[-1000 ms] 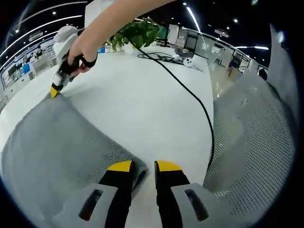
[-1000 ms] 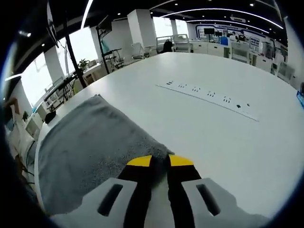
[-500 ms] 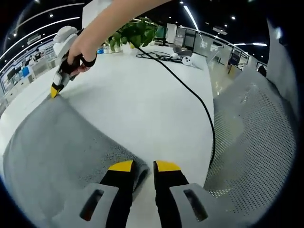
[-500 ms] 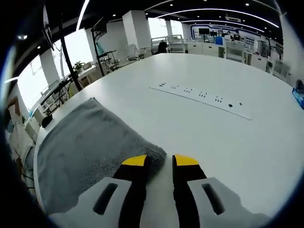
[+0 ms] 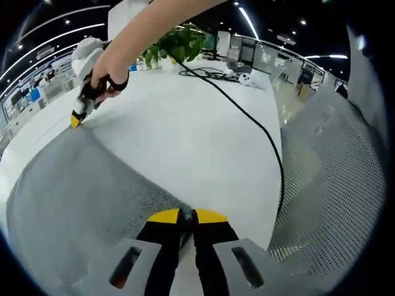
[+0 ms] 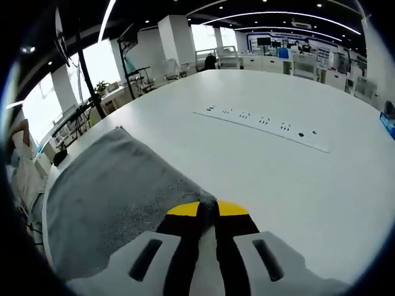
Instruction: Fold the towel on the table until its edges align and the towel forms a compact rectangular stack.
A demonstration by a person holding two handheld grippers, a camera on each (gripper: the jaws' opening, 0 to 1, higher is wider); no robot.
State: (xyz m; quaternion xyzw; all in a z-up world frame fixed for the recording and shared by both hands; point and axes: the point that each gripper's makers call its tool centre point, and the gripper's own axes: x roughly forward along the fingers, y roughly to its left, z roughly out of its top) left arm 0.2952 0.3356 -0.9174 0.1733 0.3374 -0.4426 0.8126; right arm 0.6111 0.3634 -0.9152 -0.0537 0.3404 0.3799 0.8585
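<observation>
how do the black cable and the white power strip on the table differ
The black cable is thin, dark and curving, running from beside the potted plant to the table edge. The white power strip is straight, flat and pale, nearly blending into the tabletop, with rows of dark sockets. Both lie on the white table, clear of the grey towel.

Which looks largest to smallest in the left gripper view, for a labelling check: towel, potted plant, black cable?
1. towel, easily the biggest patch.
2. black cable, long but thin.
3. potted plant, small, though it sits far off, so its true size is unsure.
</observation>
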